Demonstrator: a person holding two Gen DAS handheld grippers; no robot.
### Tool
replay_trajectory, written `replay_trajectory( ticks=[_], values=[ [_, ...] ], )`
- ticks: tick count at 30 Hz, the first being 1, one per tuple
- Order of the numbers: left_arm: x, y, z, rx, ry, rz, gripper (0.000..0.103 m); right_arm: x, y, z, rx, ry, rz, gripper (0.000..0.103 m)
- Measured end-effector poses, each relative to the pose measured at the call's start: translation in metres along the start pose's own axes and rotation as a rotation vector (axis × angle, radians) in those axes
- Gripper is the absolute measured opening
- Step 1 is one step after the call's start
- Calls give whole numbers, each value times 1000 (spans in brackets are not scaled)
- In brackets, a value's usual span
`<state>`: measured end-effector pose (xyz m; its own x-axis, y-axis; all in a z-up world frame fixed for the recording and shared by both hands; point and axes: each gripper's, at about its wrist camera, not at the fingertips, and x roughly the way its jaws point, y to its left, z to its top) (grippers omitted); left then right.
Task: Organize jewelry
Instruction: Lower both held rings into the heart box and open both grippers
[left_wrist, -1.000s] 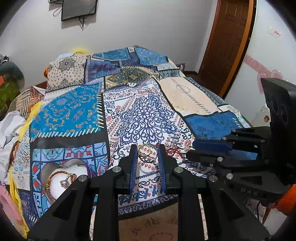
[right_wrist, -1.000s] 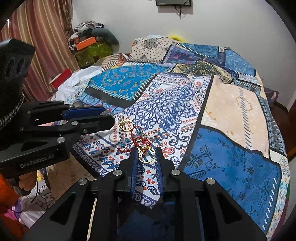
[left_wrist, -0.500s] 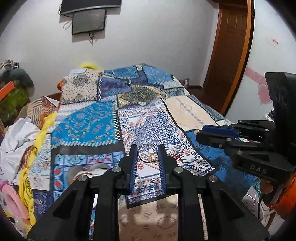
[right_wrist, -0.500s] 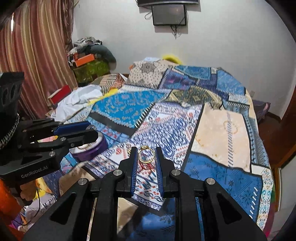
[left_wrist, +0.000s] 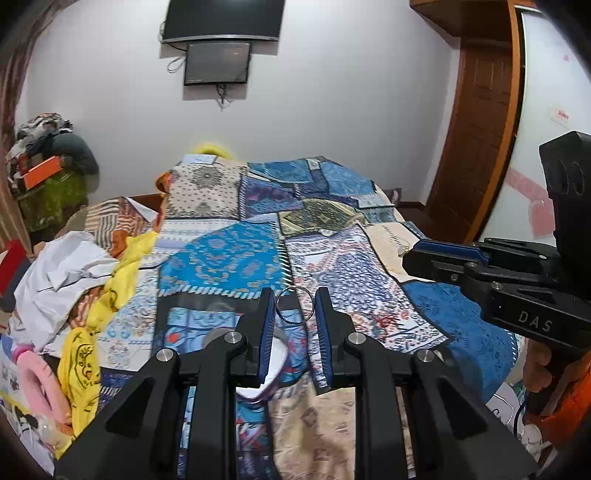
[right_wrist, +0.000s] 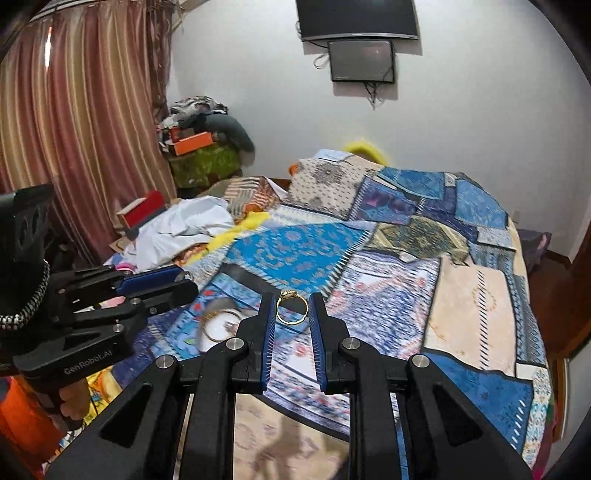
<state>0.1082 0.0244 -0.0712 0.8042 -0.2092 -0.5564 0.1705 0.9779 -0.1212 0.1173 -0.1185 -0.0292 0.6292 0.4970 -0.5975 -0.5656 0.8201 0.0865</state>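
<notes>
Left wrist view: left hand-held gripper clamped on one silver ring, held above the patchwork bed. Right wrist view: right hand-held gripper clamped on one gold ring. Below, one open jewelry box on the bed. Farther back, two wall screens.

You have a thin shiny silvery metal ring and a glossy gold metal ring. Finger pads ribbed blue, matt. Bedspread printed cloth; door varnished wood.
</notes>
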Motion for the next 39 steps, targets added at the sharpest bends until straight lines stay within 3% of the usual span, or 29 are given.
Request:
replay_trajectory(
  ticks=[7,16,39],
  values=[
    [-9,30,-9,-49,-6,29,21,17,27,4,-25,9,42,16],
    [4,60,-27,-101,43,48,21,52,43,1,-43,80,80,16],
    [85,72,-64,-158,235,-63,21,126,39,-29,2,282,121,17]
  ],
)
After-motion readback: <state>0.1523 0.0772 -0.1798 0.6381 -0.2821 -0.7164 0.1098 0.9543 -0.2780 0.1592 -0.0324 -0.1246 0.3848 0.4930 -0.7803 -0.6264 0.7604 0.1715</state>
